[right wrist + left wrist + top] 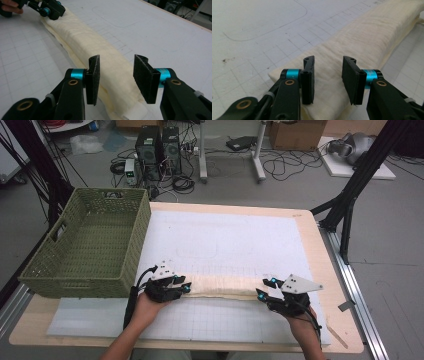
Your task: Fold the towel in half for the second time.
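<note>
A long, narrow folded cream cloth (225, 286) lies flat on the white grid mat (225, 240), running left to right near the front. My left gripper (187, 287) is at the cloth's left end. In the left gripper view its jaws (328, 60) stand apart over the cloth (362, 37), and the pads press on nothing. My right gripper (262, 287) is at the right end. Its jaws (117, 58) are open above the cloth (82, 37), with fabric lying flat in the gap. The left gripper (50, 11) shows far off in the right gripper view.
An empty green woven basket (90, 245) stands on the table's left side, close to my left hand. The wooden table edge (320, 245) borders the mat on the right. Computers, cables and black frame legs are on the floor beyond the table.
</note>
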Demonstrator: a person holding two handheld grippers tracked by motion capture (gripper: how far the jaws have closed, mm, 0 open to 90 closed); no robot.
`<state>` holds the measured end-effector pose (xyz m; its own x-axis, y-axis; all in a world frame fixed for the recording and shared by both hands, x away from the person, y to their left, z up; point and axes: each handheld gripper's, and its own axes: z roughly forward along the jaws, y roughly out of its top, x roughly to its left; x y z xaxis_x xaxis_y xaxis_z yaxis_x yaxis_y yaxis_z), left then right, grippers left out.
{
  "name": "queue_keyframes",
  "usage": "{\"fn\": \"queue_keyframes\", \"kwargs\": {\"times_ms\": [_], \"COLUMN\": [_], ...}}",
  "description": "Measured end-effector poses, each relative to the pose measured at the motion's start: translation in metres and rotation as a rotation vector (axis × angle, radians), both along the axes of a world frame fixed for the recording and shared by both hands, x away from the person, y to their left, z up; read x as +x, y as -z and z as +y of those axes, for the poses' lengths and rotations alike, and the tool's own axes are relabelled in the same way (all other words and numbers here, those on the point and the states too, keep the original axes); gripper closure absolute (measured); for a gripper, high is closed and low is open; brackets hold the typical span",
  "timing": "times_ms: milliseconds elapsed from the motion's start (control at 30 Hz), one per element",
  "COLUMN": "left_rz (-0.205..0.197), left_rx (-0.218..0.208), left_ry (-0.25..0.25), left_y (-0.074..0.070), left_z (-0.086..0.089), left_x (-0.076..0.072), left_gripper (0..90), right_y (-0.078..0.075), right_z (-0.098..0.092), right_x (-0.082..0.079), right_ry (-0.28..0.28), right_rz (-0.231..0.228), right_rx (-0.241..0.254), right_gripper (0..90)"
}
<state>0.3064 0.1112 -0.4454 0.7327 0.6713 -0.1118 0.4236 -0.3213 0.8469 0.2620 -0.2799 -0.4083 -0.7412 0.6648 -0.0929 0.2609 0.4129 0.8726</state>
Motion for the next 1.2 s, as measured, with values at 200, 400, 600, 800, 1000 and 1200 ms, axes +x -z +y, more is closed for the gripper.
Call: {"fn": "queue_keyframes", "kwargs": {"times_ms": [200,400,600,800,1000,1200], "left_rz": [0.000,0.001,0.004,0.008,0.019,0.029], "left_rx": [0.016,0.021,0.033,0.047,0.044,0.069], "left_ry": [0.006,0.006,0.006,0.009,-0.003,-0.009], "left_y": [0.002,0.002,0.003,0.003,0.004,0.004], "left_z": [-0.002,-0.001,0.000,0.002,0.006,0.007], "left_x": [-0.001,0.000,-0.001,-0.002,-0.003,-0.006], "left_gripper": [62.2,62.2,61.5,60.8,59.6,63.2], "right_y": [0.009,0.027,0.036,0.036,0.036,0.039], "right_z": [0.033,0.062,0.044,0.015,-0.002,-0.009], "right_x": [0.015,0.030,0.028,0.024,0.019,0.018], "right_ry": [0.035,0.004,0.048,0.127,0.153,0.170], "right_rz": [0.026,0.089,0.119,0.125,0.137,0.172], "right_rx": [-0.045,-0.119,-0.145,-0.147,-0.141,-0.085], "right_gripper": [62.6,67.3,68.9,69.3,69.2,68.2]}}
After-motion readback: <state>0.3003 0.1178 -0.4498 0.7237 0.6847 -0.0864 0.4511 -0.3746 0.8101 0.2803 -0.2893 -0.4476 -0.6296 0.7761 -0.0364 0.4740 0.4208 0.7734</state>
